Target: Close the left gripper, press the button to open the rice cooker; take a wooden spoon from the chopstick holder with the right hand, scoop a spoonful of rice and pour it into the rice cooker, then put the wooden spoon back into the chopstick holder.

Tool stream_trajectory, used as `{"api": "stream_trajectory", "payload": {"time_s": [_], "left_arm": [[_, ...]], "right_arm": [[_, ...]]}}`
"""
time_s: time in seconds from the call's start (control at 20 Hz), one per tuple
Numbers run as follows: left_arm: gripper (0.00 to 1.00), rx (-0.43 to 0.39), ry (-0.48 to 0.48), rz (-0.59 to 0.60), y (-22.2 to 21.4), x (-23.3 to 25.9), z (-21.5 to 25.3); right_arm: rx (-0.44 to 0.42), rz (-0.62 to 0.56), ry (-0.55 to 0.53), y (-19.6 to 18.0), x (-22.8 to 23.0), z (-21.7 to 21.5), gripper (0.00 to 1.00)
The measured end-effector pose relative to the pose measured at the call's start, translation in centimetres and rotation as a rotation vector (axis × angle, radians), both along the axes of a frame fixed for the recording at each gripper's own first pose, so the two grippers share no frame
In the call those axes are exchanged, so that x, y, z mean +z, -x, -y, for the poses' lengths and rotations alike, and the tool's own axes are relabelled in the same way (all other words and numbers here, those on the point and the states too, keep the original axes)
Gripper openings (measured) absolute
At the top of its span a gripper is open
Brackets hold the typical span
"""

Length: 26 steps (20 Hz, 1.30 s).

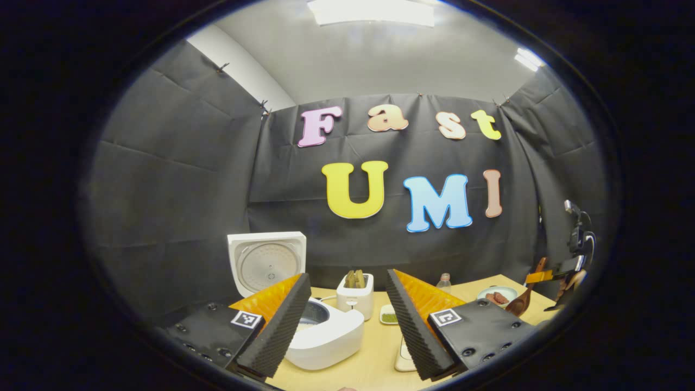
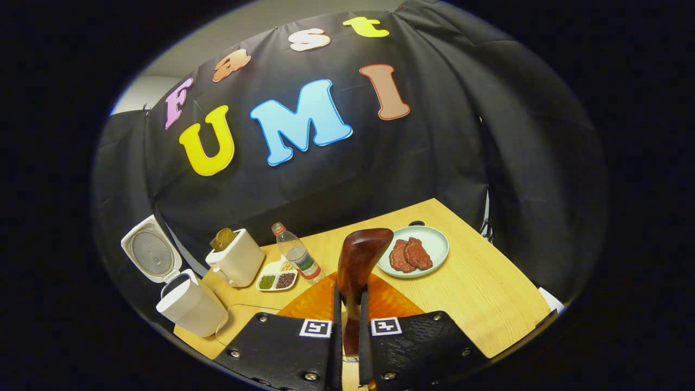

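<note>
1. Here we see the right tongs (image 2: 347,304) clamped on the handle of the dark brown wooden spoon (image 2: 359,260); its long axis runs straight out along the fingers, bowl end farthest from us and raised above the light wooden table (image 2: 488,304).
2. We judge the spoon already taken from its holder, so the coming move is the scoop; we cannot tell whether the bowl carries rice.
3. From the right tongs, the white rice cooker with its lid standing open (image 2: 184,304) lies well apart to the left and forward, past the small white divided dish of grains (image 2: 278,278).
4. The left tongs (image 1: 347,320) stand apart, holding nothing, with the rice cooker (image 1: 320,331) just beside the left finger, so the left hand is the nearer one to the pot, though the right carries the spoon.
5. In the left gripper view the right tongs (image 1: 548,277) with the spoon (image 1: 521,304) appear far off at the right edge.
6. Our count: one rice cooker, one wooden spoon, one white toaster with bread in it (image 2: 238,258), one clear plastic bottle (image 2: 297,255), one divided dish, one pale green plate (image 2: 437,244) bearing two reddish slices of meat (image 2: 410,254).
</note>
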<state>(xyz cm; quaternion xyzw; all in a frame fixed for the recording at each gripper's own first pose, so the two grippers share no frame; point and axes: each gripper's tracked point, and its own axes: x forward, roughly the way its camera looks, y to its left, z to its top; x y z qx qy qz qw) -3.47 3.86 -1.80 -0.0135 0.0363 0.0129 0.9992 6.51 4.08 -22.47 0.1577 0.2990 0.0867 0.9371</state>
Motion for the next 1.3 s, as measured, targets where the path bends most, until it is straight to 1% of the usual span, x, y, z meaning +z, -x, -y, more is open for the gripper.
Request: {"api": "stream_trajectory", "payload": {"time_s": [0.05,0.1,0.35,0.55,0.65,0.7,0.75,0.8,0.85,0.95,1.0,1.1,1.2,1.25,1.3], "left_arm": [[0.96,0.0,-0.006,-0.001,0.0,0.0,0.0],[0.99,0.0,-0.011,-0.002,0.0,0.0,0.0],[0.99,0.001,-0.022,-0.004,-0.1,-0.1,0.1],[0.99,0.006,-0.01,-0.007,-0.4,-0.3,0.0],[0.99,0.006,-0.004,-0.008,-0.8,-0.5,0.0],[0.99,0.005,-0.004,-0.009,-0.9,-0.5,0.0],[0.96,0.004,-0.002,-0.009,-1.1,-0.6,0.1],[0.99,0.004,0.0,-0.007,-1.2,-0.6,0.1],[0.99,0.004,0.002,-0.003,-1.5,-0.4,0.1],[0.99,0.007,0.003,0.003,-2.1,-0.3,0.1],[0.99,0.009,0.003,0.005,-2.5,-0.3,-0.1],[0.99,0.023,-0.003,0.008,-3.5,-0.1,-0.6],[0.99,0.049,-0.02,0.015,-4.8,0.1,-1.8],[0.97,0.066,-0.03,0.019,-5.6,0.4,-2.4],[0.99,0.089,-0.042,0.023,-6.5,0.6,-3.4]], "right_arm": [[-0.002,-0.015,-0.002,0.3,-0.8,0.0,0.12],[-0.003,-0.028,-0.01,0.6,-1.5,-0.1,0.12],[-0.023,-0.096,-0.077,1.5,-4.2,-0.7,0.12],[-0.03,-0.131,-0.089,2.3,-5.6,-0.3,0.16],[-0.022,-0.142,-0.13,3.0,-5.4,-0.5,0.17],[-0.028,-0.133,-0.143,3.1,-5.4,-0.4,0.21],[-0.041,-0.131,-0.123,3.2,-5.4,0.6,0.3],[-0.055,-0.117,-0.088,3.3,-5.4,1.6,0.49],[-0.053,-0.102,-0.057,3.6,-5.0,2.2,0.54],[-0.064,-0.054,0.025,3.9,-3.7,3.6,0.86],[-0.074,-0.018,0.074,3.8,-2.8,4.4,1.0],[-0.089,0.057,0.144,3.7,-0.1,5.4,1.0],[-0.089,0.118,0.181,3.8,2.6,5.7,1.0],[-0.084,0.147,0.195,3.9,4.0,5.6,1.0],[-0.083,0.173,0.213,4.0,5.3,5.6,0.99]]}}
